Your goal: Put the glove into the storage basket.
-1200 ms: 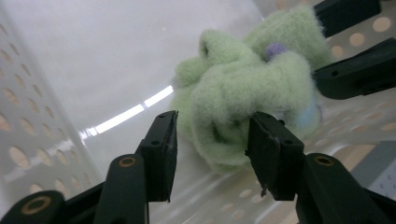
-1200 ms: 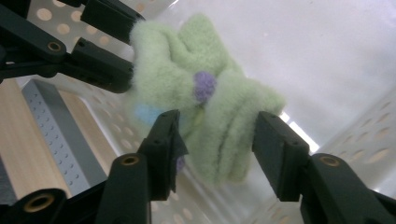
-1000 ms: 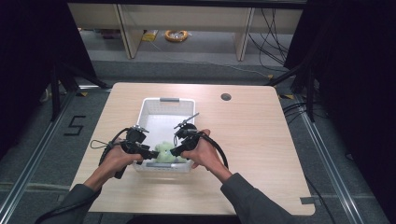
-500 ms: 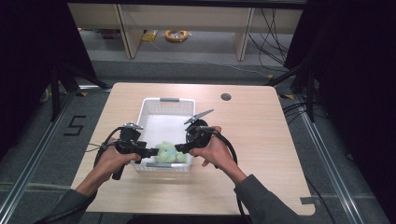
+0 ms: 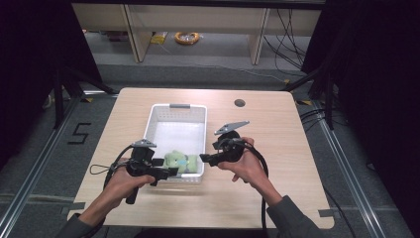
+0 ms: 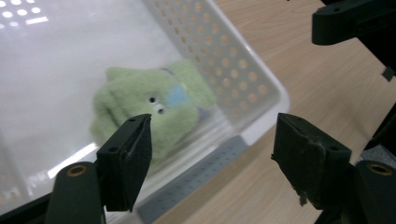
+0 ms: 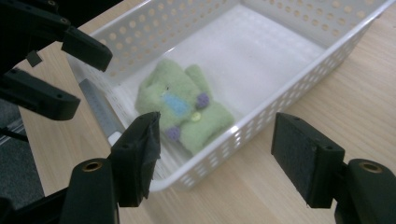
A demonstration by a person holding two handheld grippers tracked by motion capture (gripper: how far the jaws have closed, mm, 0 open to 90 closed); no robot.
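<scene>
A green plush toy [image 5: 177, 161] with a blue patch lies in the near end of a white perforated basket [image 5: 176, 106]. My left gripper [image 5: 170, 172] hovers at the basket's near left corner and points right toward the toy. My right gripper [image 5: 203, 158] sits just outside the right wall and points left. Both stand open after their jaws have just been opening, with nothing between the pads. The left gripper view frames the toy [image 6: 144, 100] beyond the open left gripper [image 6: 215, 126]. In the right gripper view, the toy [image 7: 182, 105] lies past the open right gripper [image 7: 217, 121].
The basket stands in the middle of a light wooden table [image 5: 277, 124]. A dark round hole [image 5: 239, 103] marks the far right of the tabletop. Bare wood lies to both sides of the basket. Beyond the far edge are floor, shelf legs and a yellow cable coil [image 5: 186, 37].
Both grippers have drawn apart from the toy, the left one leftward and the right one rightward, and their jaws have widened. The toy now lies free in the basket.
</scene>
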